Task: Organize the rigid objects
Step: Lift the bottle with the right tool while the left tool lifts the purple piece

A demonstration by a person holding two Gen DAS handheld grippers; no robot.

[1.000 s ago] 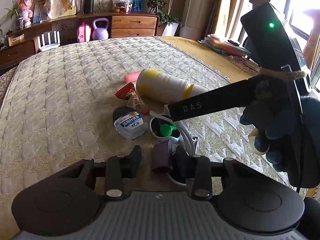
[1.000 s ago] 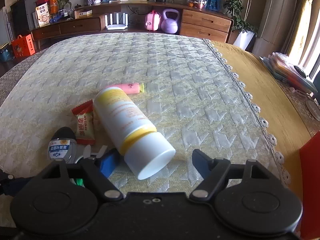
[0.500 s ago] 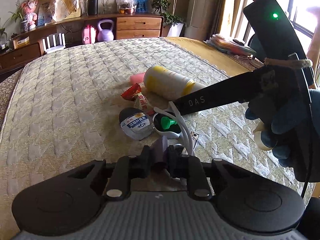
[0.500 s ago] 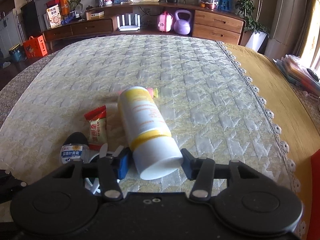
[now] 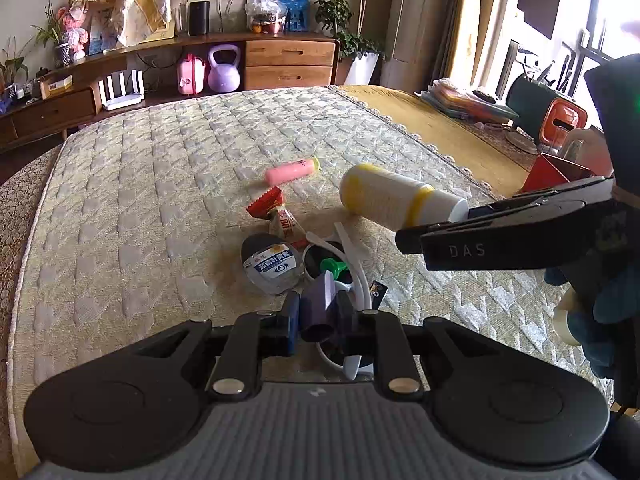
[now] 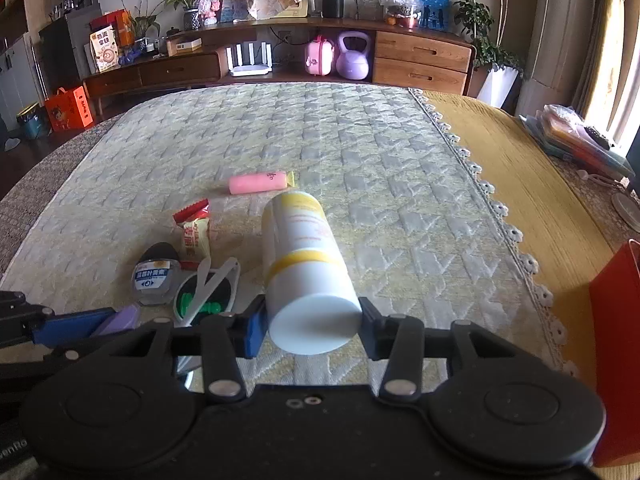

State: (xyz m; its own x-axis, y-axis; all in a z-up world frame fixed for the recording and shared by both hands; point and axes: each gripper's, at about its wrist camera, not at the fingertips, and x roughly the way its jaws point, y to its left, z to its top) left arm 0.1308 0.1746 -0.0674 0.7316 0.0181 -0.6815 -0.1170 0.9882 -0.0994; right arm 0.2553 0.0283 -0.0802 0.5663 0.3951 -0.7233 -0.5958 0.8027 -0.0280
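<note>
Purple plastic sits clamped in the left tongs (image 5: 318, 316) in the left wrist view: a small purple block (image 5: 318, 304), pinched between nearly shut jaws just above the white sunglasses (image 5: 352, 268) and the clear pill bottle (image 5: 272, 266) on the quilted bed (image 5: 140, 200). To the right and farther off, the white-and-yellow bottle (image 5: 394, 200) lies on its side, its white cap end towards the right tongs (image 5: 466, 216), whose dark finger reaches in from the right.

In the right wrist view the same bottle (image 6: 306, 260) runs lengthwise away from the camera, cap end nearest, squarely between the right tongs (image 6: 310, 326). These jaws have just been closing and now press both sides of the cap, about half open. The right hand is plainly the nearer to it; I judge a lift along that axis comes next. The pink tube (image 6: 260, 182) lies crosswise beyond.
</note>
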